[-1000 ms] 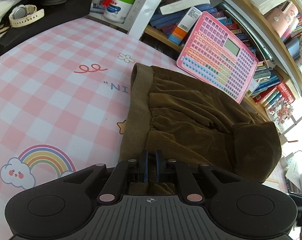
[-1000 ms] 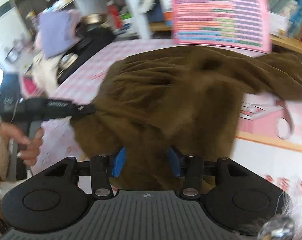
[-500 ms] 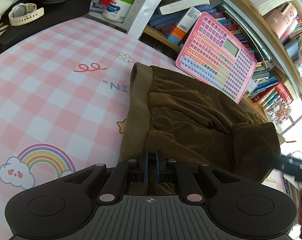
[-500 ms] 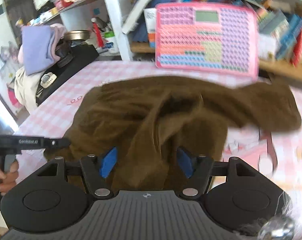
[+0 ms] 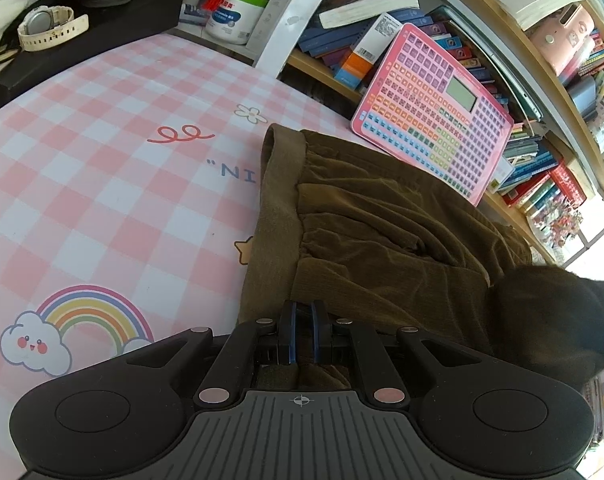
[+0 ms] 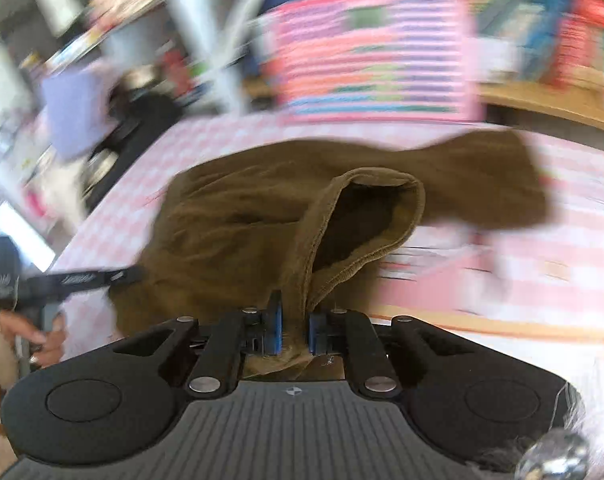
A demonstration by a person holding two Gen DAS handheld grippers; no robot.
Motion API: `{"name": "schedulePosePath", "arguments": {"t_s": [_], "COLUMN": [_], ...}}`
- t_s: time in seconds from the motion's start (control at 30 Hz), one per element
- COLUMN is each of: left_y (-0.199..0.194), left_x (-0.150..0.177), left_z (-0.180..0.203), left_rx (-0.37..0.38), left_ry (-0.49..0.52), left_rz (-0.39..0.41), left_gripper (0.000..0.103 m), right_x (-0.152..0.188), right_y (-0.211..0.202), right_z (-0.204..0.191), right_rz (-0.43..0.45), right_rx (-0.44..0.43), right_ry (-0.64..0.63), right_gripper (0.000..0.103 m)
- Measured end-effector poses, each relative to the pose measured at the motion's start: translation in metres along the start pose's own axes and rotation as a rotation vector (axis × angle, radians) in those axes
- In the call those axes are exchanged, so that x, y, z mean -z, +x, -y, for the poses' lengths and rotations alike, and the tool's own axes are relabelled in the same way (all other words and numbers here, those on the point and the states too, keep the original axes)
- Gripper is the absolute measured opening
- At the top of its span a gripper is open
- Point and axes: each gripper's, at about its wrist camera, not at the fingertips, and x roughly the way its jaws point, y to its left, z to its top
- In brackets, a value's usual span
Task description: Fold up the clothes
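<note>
Brown corduroy pants [image 5: 373, 232] lie on the pink checked table [image 5: 102, 184]. Their ribbed waistband [image 5: 278, 200] faces left. My left gripper [image 5: 303, 328] is shut on the near waistband edge. In the right wrist view my right gripper [image 6: 294, 324] is shut on the hem of a pant leg [image 6: 365, 220] and holds it lifted, its opening gaping. The pants [image 6: 238, 220] spread behind it. The left gripper [image 6: 82, 278] shows from the side at the pants' left edge. The right wrist view is blurred by motion.
A pink keyboard toy [image 5: 433, 108] leans on the bookshelf [image 5: 541, 92] behind the pants. A black box with a white watch [image 5: 50, 32] and a white jar of pens [image 5: 234, 12] stand at the back left. A dark blurred shape [image 5: 557, 320] covers the pants' right end.
My right gripper has closed on the pant leg hem and lifted it, moving fast. In the left wrist view a dark shape has come in over the pants' right end. The left gripper has stayed put.
</note>
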Motion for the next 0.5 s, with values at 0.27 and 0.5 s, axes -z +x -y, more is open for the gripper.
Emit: {"name": "schedulePosePath", "arguments": {"t_s": [0.27, 0.5], "left_y": [0.001, 0.002], "left_x": [-0.001, 0.0], "left_z": [0.002, 0.003], "left_rx": [-0.012, -0.02], "left_ry": [0.013, 0.019], "left_rz": [-0.003, 0.001], "left_gripper": [0.01, 0.01], "right_x": [0.017, 0.046], "right_y": [-0.006, 0.0], "right_z": [0.1, 0.092], "right_rz": [-0.067, -0.1], "right_rx": [0.481, 0.467], "right_ry": [0.253, 0.245], "right_gripper": [0.045, 0.045]}}
